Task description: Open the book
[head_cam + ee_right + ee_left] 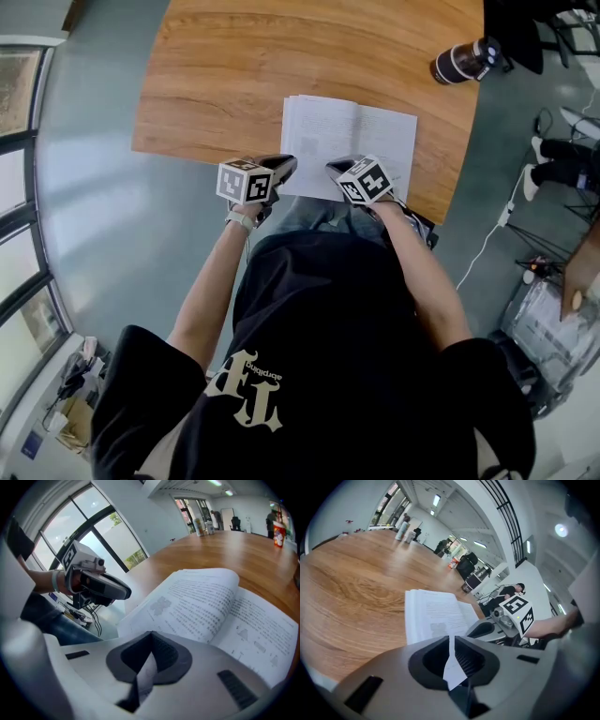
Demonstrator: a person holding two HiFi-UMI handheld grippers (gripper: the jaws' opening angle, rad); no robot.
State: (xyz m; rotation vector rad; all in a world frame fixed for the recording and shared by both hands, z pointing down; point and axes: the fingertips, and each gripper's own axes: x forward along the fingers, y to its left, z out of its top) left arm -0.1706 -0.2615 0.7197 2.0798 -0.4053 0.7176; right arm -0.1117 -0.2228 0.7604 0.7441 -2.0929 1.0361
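Wood-grain brown tabletop (234, 75) has the white printed book (349, 141) lying open by its near edge. The left gripper (289, 165) is at the book's near left corner and the right gripper (331, 168) is over its near edge, both with jaws pressed together. A sliver of page shows in each slit, and I can't tell if it's pinched.

My left gripper (287, 163) and right gripper (334, 168) hang at the table's (234, 75) near edge, angled forward and down with their tips near each other. Each gripper's jaws are drawn almost together. My left forearm (211, 286) and right forearm (427, 286) reach out bare.
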